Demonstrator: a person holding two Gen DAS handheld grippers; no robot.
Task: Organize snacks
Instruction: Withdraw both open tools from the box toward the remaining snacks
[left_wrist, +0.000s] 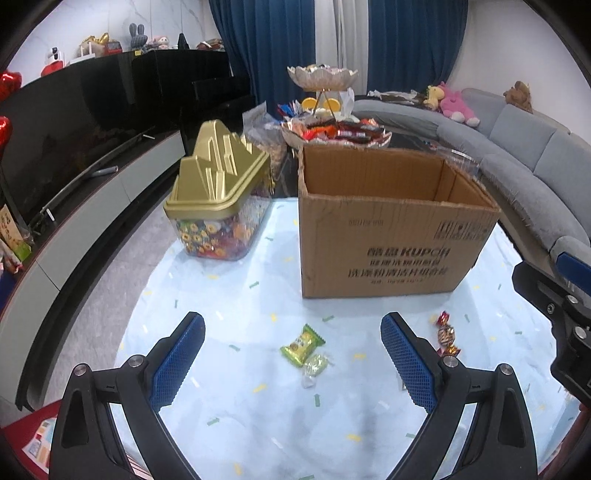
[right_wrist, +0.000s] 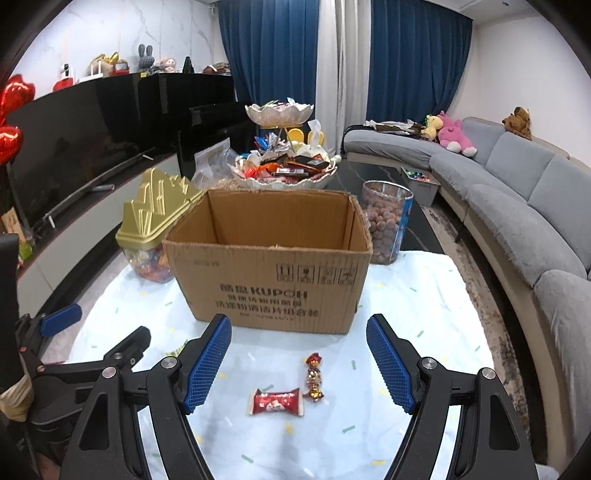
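An open cardboard box (left_wrist: 391, 225) stands on the pale blue cloth; it also shows in the right wrist view (right_wrist: 269, 269). My left gripper (left_wrist: 293, 332) is open above a green snack packet (left_wrist: 301, 345) and a small pale green candy (left_wrist: 316, 365). A red-gold twist candy (left_wrist: 447, 334) lies to its right. My right gripper (right_wrist: 299, 341) is open over a red wrapped snack (right_wrist: 276, 401) and the red-gold twist candy (right_wrist: 314, 376). The left gripper (right_wrist: 107, 339) shows at the left edge of the right wrist view.
A gold-lidded candy jar (left_wrist: 218, 195) stands left of the box. A tiered dish of snacks (right_wrist: 284, 166) stands behind it, and a clear tub of brown balls (right_wrist: 386, 225) to its right. A grey sofa (right_wrist: 517, 206) runs along the right, a TV cabinet (left_wrist: 74, 221) along the left.
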